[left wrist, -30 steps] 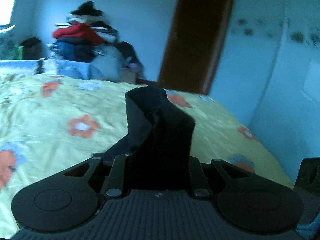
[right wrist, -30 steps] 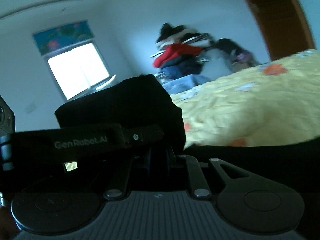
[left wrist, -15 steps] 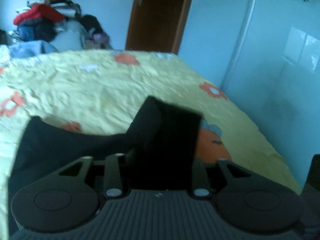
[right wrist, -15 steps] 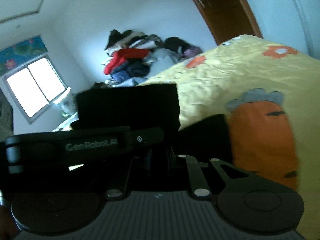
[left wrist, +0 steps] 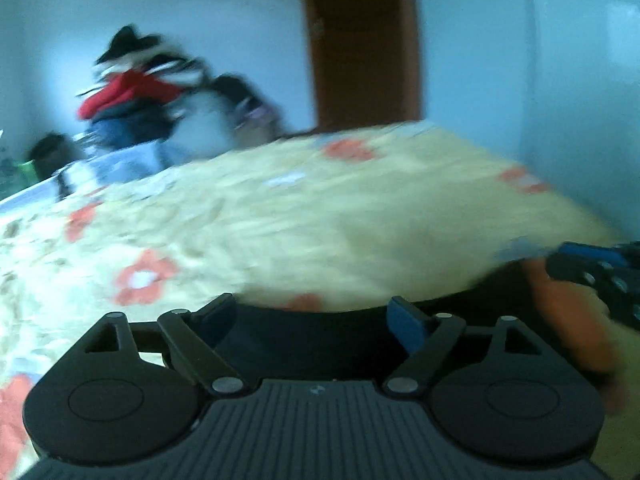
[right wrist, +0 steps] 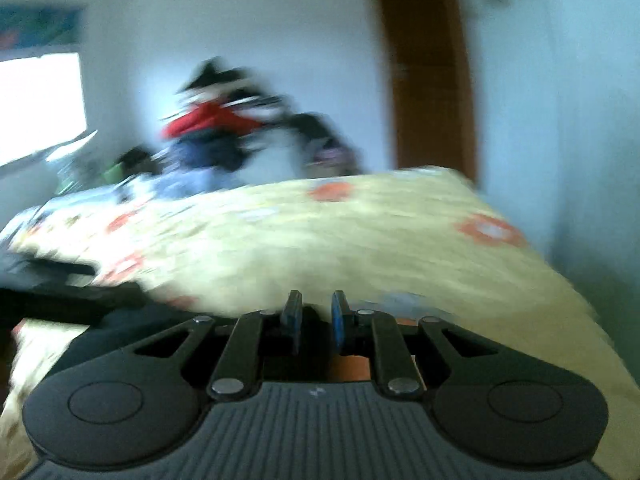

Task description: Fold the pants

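Note:
The black pants [left wrist: 312, 340] lie on the yellow flowered bedsheet [left wrist: 320, 224], right under my left gripper [left wrist: 316, 316], which is wide open and empty. In the right wrist view the pants [right wrist: 120, 312] spread to the left below my right gripper [right wrist: 316, 312]. Its blue pads stand a narrow gap apart with nothing clamped between them. The right gripper also shows at the right edge of the left wrist view [left wrist: 600, 272]. Both views are motion-blurred.
A pile of clothes [left wrist: 160, 108] with a red garment stands beyond the bed's far edge. A brown door [left wrist: 360, 40] is behind it. A pale wall [left wrist: 560, 100] runs along the bed's right side. A bright window [right wrist: 40, 104] is at the left.
Both grippers have let go of the black pants, which now lie flat on the bed. The left jaws have opened wide, the right ones slightly. Both cameras have swung.

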A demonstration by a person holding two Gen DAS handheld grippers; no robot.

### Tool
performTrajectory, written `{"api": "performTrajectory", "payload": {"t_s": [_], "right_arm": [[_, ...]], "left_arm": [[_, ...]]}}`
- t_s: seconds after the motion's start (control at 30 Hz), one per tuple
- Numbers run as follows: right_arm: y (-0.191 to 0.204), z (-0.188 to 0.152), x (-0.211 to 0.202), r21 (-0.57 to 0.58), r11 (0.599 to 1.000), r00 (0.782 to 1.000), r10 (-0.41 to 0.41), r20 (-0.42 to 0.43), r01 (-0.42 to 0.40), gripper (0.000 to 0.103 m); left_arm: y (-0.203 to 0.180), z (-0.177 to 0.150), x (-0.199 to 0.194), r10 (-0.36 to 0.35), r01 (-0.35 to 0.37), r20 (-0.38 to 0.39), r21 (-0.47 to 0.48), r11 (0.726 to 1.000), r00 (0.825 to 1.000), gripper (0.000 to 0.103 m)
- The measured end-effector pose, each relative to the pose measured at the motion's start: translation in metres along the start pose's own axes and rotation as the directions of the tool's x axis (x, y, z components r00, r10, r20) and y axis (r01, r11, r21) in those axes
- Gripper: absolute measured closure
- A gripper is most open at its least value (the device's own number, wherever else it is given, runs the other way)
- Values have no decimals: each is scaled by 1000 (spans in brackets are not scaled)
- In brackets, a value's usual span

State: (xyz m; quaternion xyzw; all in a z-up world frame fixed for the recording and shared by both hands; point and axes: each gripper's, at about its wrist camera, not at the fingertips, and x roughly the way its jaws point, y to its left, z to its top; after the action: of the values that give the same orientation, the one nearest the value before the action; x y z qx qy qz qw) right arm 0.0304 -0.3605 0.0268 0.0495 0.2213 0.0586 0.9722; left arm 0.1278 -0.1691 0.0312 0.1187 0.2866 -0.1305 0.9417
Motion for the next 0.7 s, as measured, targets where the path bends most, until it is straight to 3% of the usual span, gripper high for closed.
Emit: {"api": "performTrajectory", "payload": {"t_s": [0.1, 0.2, 0.3, 0.37, 0.47, 0.53, 0.67, 0.7], "right_arm": [[30, 2, 42, -143, 983, 990, 97, -106, -112, 88], [28, -8, 81, -221, 975, 983, -15, -183, -26, 87], [-1, -11, 80, -23, 1000, 984, 9, -179, -13, 85], [-4, -9, 65, -21, 1000, 991, -19, -130, 16, 85], [-2, -12, 59, 24, 993, 985, 115, -132, -113, 83], [5, -21, 80, -45, 996, 979, 72, -192, -82, 81], [4, -13, 79, 8, 999, 991, 33, -131, -32, 77], [2, -11, 78, 20, 1000, 994, 3, -110, -1, 68]], "left_arm": [[21, -1, 37, 25, -27, -54, -29, 999, 998, 18], [31, -9, 68, 75, -77, -129, -10, 997, 989, 22], [46, -18, 75, 69, -81, -148, -78, 994, 987, 23], [51, -18, 57, 56, -68, -115, -100, 993, 992, 23], [41, -24, 54, 78, -79, -94, -11, 997, 993, 17], [37, -30, 60, 89, -88, -99, 10, 996, 991, 18], [56, -27, 46, 85, -91, -81, -75, 993, 993, 21], [62, -28, 41, 82, -89, -75, -94, 992, 994, 21]]}}
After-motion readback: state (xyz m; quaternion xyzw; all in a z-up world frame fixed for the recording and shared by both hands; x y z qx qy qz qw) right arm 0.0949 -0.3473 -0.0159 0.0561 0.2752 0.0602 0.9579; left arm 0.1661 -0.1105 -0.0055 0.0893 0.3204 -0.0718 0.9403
